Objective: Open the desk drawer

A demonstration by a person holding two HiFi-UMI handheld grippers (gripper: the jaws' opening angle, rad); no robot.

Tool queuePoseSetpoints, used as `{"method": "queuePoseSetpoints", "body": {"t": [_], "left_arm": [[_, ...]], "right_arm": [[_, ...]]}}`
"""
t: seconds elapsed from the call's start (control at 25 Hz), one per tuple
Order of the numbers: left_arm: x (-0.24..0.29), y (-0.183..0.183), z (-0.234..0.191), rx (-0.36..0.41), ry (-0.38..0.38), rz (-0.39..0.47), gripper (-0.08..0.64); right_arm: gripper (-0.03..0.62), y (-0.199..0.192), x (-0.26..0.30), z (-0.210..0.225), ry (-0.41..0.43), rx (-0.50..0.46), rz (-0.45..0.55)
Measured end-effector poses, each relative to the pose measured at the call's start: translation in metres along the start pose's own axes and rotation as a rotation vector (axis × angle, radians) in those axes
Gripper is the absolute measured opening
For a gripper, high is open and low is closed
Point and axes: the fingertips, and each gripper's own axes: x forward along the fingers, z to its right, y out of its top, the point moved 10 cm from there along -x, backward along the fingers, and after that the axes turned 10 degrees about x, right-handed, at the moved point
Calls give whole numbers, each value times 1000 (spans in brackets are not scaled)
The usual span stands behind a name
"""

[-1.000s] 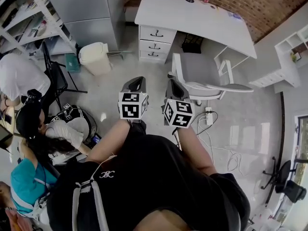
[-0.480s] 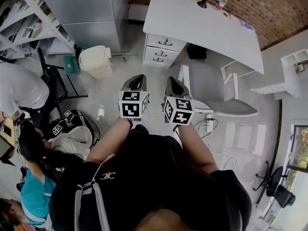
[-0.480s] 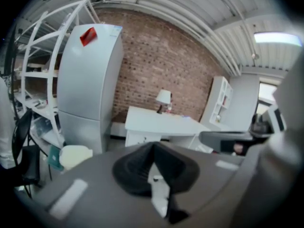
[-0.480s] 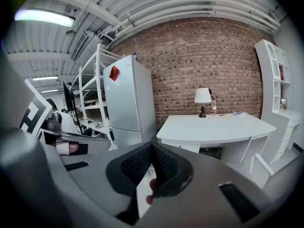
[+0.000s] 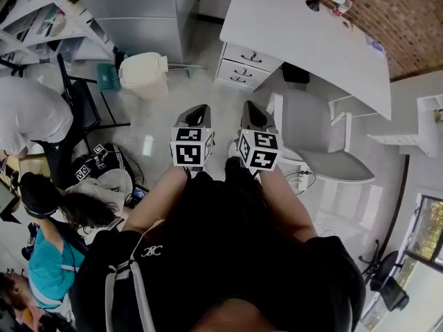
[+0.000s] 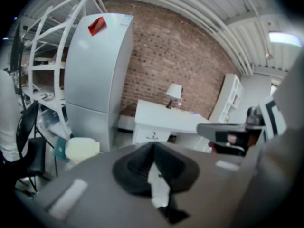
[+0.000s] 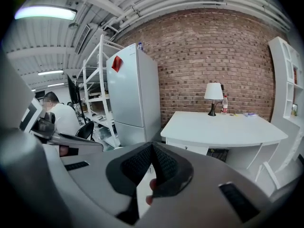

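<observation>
The white desk point(image 5: 297, 33) stands ahead against the brick wall, with a stack of three closed drawers point(image 5: 247, 66) under its left end. Each drawer has a dark handle. My left gripper point(image 5: 197, 109) and right gripper point(image 5: 253, 108) are held side by side in the air over the floor, well short of the drawers. Both are shut with nothing between the pads. In the left gripper view the shut jaws point(image 6: 153, 145) point at the desk point(image 6: 166, 117) and its top drawer point(image 6: 153, 136). In the right gripper view the jaws point(image 7: 152, 147) face the desk point(image 7: 223, 129).
A white swivel chair point(image 5: 315, 133) stands right of the drawers, close to my right gripper. A cream bin point(image 5: 145, 73) and a grey fridge point(image 5: 131, 9) are at the left. People point(image 5: 41, 116) sit at the left by shelving. Cables point(image 5: 301, 178) lie on the floor.
The desk and drawers have come nearer and slid right in the head view as both grippers moved forward together. Both stayed shut and side by side.
</observation>
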Motion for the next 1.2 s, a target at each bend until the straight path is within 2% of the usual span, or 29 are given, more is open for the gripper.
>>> {"method": "queuePoseSetpoints", "body": {"t": [0.16,0.4,0.64,0.88,1.2], "left_arm": [[17,9,-9,-25,64,-9,-2],[49,10,-7,-84,135,-57,-2],[93,-15,-20,-227,186,-108,-2],[149,-70,-45,-328,250,-153,-2],[222,-142,-62,-386,219,-209,-2]], "right_arm": [[-2,4,31,11,36,-93,-28],[-2,10,79,42,79,-146,-110],[-2,-4,143,67,149,-245,-217],[-2,-58,219,88,186,-384,-326],[-2,-141,311,126,63,-576,-425]]}}
